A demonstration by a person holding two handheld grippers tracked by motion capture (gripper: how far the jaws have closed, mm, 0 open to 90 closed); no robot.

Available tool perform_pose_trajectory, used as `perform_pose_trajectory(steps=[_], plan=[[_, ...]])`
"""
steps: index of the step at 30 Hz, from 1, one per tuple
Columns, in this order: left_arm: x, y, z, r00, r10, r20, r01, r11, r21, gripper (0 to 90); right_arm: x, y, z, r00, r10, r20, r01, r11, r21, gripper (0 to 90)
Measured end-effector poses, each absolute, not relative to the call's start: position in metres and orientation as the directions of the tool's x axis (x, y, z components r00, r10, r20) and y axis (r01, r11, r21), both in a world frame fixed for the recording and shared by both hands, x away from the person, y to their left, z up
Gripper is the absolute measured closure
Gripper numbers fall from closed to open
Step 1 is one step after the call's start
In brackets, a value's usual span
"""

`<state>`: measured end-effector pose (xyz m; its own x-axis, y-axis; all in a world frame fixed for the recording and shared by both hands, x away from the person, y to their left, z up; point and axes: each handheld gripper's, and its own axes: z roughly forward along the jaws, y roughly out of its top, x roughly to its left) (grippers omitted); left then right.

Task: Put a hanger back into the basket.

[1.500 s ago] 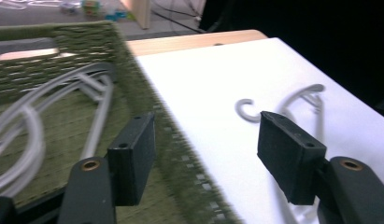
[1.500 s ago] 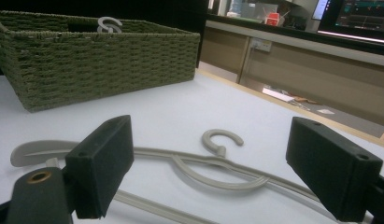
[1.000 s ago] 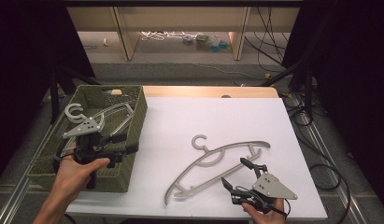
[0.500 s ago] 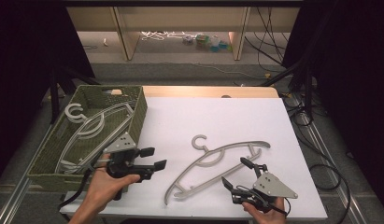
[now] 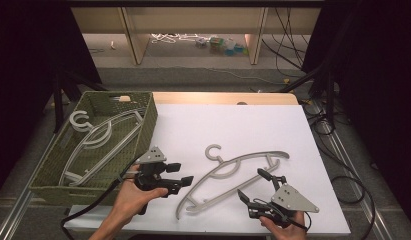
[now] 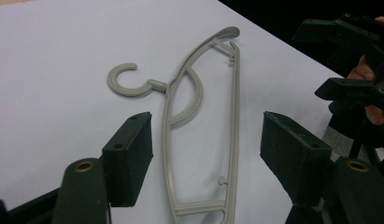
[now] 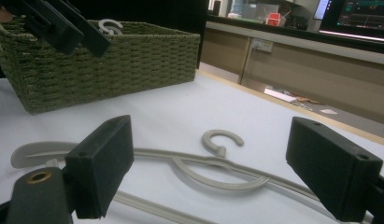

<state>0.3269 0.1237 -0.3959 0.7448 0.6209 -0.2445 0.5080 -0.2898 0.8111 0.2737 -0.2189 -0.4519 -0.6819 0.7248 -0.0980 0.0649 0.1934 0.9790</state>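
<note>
Hanger (image 6: pixel 199 140) base beyond left gripper view's edge

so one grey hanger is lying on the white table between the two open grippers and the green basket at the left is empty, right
Not quite: the green basket is not empty; the high view shows a grey hanger lying inside it. The rest holds: the other hanger lies on the white table between the open left gripper and right gripper.

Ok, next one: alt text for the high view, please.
A grey plastic hanger lies flat on a white table between two hand-held grippers, both with jaws open: the left gripper at its lower end, the right gripper beside its long bar. A green woven basket at the left holds another hanger.
</note>
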Motion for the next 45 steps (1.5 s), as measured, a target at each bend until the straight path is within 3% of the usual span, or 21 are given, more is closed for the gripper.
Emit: perform_pose_trajectory(steps=[2, 7, 14, 45], plan=[[0.323, 0.114, -0.395, 0.761, 0.621, -0.190, 0.473, -0.330, 0.817, 32.8, 0.274, -0.219, -0.452, -0.674, 0.728, -0.121, 0.045, 0.205, 0.978, 16.0], [0.325, 0.089, -0.393, 0.787, 0.598, -0.156, 0.450, -0.382, 0.807, 33.6, 0.273, -0.219, -0.451, -0.677, 0.729, -0.104, 0.061, 0.196, 0.979, 16.1], [0.335, 0.065, -0.399, 0.791, 0.581, -0.190, 0.478, -0.394, 0.785, 34.5, 0.274, -0.221, -0.451, -0.669, 0.733, -0.123, 0.040, 0.201, 0.979, 16.0], [0.380, 0.061, -0.447, 0.748, 0.646, -0.151, 0.571, -0.511, 0.642, 31.8, 0.273, -0.219, -0.451, -0.679, 0.723, -0.129, 0.041, 0.212, 0.976, 16.0]])
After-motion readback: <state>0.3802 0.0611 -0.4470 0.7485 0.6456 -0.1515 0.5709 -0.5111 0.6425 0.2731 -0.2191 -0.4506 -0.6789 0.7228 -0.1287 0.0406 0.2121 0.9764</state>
